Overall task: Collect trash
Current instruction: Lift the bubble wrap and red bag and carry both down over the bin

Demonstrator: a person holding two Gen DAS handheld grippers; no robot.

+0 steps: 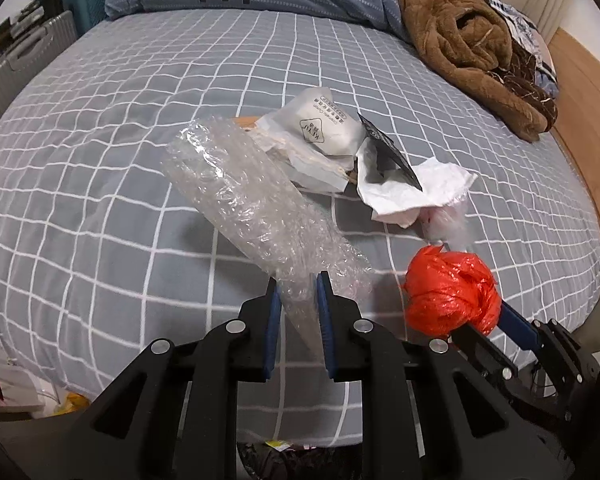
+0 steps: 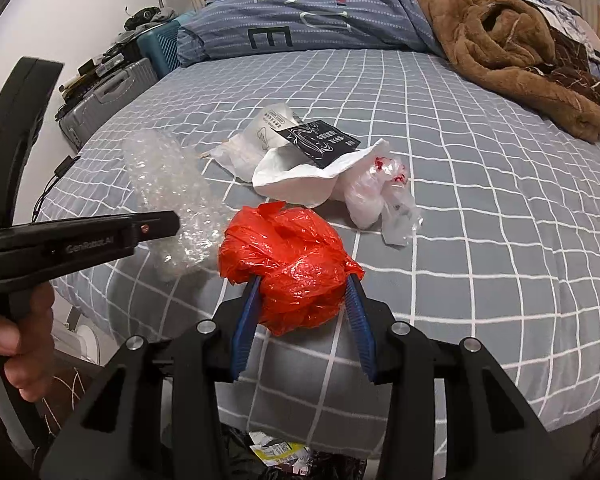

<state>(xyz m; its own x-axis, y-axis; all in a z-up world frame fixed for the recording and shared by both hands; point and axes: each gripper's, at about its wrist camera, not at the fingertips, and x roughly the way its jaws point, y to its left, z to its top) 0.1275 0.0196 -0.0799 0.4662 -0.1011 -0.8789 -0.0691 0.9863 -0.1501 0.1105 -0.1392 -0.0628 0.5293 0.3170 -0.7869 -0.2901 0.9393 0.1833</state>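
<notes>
Two tongs lift trash off the bed (image 1: pixel 100 184): left tongs (image 1: pixel 298 280) pinching bubble wrap (image 1: pixel 240 200), right tongs (image 2: pixel 302 284) clamping a red bag (image 2: pixel 288 264); binning likely follows.

Both fisheye views look steeply down along their own gripper fingers from the near edge of the bed (image 1: pixel 100 184), facing its far end, close above the sheet. The left wrist view sits left of the right one; both share the trash pile (image 2: pixel 312 160) and the brown blanket (image 1: pixel 460 40)
</notes>
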